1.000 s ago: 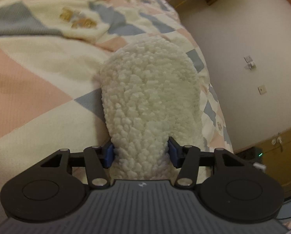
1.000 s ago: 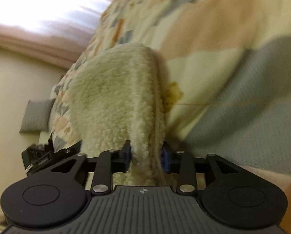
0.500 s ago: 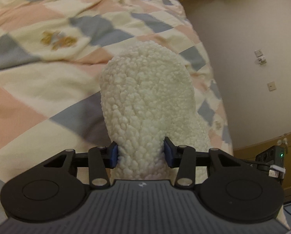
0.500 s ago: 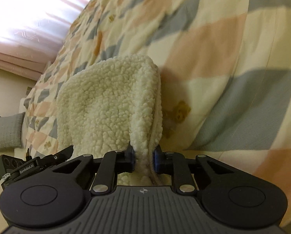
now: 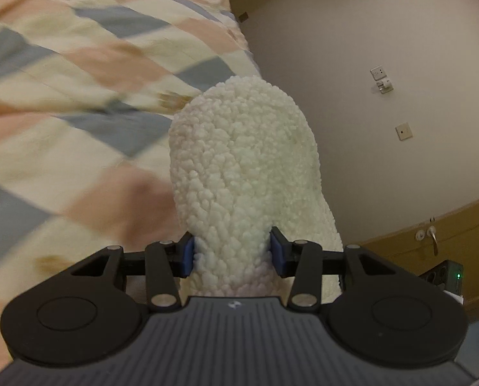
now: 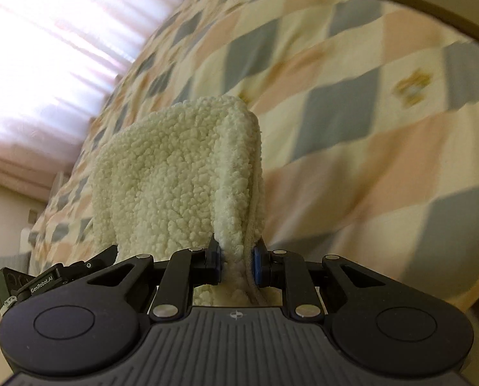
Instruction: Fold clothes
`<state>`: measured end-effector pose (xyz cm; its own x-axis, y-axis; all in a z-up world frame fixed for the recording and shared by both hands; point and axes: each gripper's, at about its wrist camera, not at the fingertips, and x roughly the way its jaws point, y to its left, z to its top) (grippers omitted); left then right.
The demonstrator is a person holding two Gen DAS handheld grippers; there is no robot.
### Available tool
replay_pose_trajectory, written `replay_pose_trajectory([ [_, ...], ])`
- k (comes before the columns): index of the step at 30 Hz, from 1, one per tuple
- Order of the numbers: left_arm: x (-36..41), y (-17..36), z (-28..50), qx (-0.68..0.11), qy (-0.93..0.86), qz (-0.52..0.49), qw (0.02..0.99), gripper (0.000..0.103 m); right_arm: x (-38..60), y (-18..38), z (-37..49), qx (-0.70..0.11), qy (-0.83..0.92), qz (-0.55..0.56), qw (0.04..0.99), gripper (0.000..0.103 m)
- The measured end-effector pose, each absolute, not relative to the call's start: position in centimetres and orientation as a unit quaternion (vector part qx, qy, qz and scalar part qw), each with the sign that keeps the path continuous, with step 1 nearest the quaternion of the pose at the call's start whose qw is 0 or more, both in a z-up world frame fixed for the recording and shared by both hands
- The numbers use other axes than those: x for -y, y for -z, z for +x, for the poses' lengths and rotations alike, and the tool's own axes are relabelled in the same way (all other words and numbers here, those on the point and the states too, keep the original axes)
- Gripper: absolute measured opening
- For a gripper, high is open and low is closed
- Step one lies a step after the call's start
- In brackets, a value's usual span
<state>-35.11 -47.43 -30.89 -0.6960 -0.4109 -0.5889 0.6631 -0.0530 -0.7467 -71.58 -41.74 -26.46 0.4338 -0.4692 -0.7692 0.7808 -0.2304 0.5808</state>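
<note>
A cream fleece garment (image 5: 242,167) hangs bunched from my left gripper (image 5: 232,254), which is shut on a thick fold of it, held above the bed. In the right wrist view the same fleece garment (image 6: 178,173) drapes forward from my right gripper (image 6: 236,260), which is shut on a thin edge of it. The other gripper (image 6: 56,278) shows at the lower left of the right wrist view, beside the garment. The rest of the garment below the grippers is hidden.
A bed with a patchwork quilt (image 5: 78,64) of pink, blue and cream squares lies below both grippers. A plain wall (image 5: 384,48) with sockets and a wooden cabinet (image 5: 448,241) stand to the right. A bright curtained window (image 6: 46,48) is beyond the bed.
Both grippers have lifted the fleece garment higher off the quilt and swung; the bed looks farther away and blurred. Both grips on the garment are unchanged.
</note>
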Motion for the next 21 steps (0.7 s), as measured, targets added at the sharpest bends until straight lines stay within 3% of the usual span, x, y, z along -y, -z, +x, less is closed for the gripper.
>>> replay_pose_trajectory([
  [10,56.1,39.9,-57.8,-0.596,0.705,0.013,0.384,0.041,55.2,30.0,-93.8,-0.211,0.521,0.519,0.644,0.019],
  [21,60.1,46.8,-68.4,-0.572,0.702,-0.007,0.425,0.042,64.3,37.0,-103.5,-0.257,0.509,0.479,0.667,0.019],
])
